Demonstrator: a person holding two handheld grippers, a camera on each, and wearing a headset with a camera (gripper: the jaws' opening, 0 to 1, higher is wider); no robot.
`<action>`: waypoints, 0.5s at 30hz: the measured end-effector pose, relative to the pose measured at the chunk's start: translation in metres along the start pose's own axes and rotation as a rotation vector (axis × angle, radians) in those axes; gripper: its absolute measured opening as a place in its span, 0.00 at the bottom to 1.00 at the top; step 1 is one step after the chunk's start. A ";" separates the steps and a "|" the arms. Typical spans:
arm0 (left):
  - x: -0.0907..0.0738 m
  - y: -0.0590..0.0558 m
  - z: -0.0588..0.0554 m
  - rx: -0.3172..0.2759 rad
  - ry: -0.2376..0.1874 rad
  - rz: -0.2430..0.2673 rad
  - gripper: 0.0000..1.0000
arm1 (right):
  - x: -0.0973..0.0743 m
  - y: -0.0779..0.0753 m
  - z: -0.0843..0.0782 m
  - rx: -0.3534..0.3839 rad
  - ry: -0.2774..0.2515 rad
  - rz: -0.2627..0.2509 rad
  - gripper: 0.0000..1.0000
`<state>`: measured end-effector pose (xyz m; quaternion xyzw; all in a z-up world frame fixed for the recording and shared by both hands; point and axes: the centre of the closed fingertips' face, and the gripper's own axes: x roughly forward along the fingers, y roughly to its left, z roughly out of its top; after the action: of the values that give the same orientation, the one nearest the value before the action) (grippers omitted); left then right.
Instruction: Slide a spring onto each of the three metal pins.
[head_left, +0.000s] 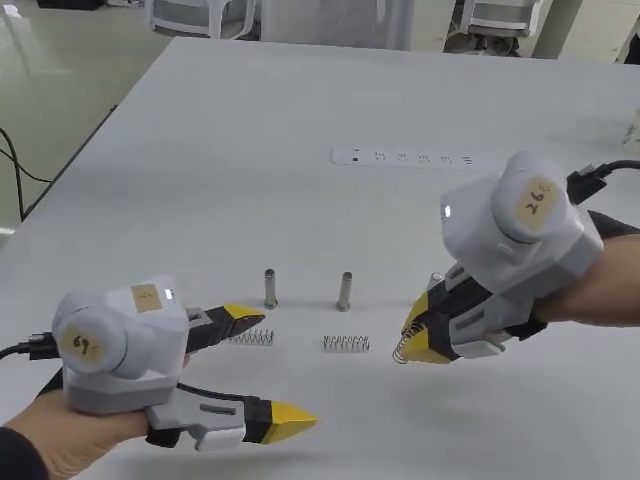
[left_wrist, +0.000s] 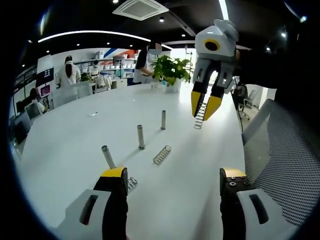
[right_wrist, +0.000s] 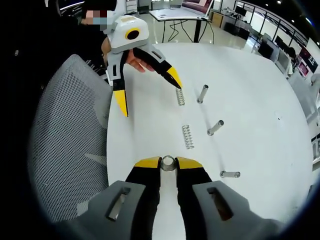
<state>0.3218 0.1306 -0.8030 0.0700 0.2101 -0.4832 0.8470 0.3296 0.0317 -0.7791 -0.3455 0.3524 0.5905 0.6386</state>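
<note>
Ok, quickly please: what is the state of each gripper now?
Left gripper: open, fingers wide apart, holding nothing.
Right gripper: closed on a spring.

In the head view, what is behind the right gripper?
The third pin: just its top shows; its lower part is covered by the right gripper, which is shut on a spring. The left gripper view shows it upright on the table.

Third pin (head_left: 436, 279), seemingly mostly behind right claw (head_left: 410, 341)
</note>
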 end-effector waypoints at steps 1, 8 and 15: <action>-0.002 0.002 0.000 -0.003 -0.003 0.007 0.74 | -0.001 -0.003 -0.002 0.002 0.002 -0.007 0.13; -0.006 0.007 -0.002 -0.012 -0.008 0.030 0.74 | -0.011 -0.017 -0.008 0.019 0.012 -0.037 0.13; -0.008 0.005 -0.001 -0.012 -0.010 0.033 0.75 | -0.022 -0.034 -0.014 0.038 0.021 -0.071 0.13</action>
<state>0.3222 0.1400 -0.8012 0.0660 0.2076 -0.4684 0.8563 0.3618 0.0061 -0.7670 -0.3517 0.3577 0.5571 0.6618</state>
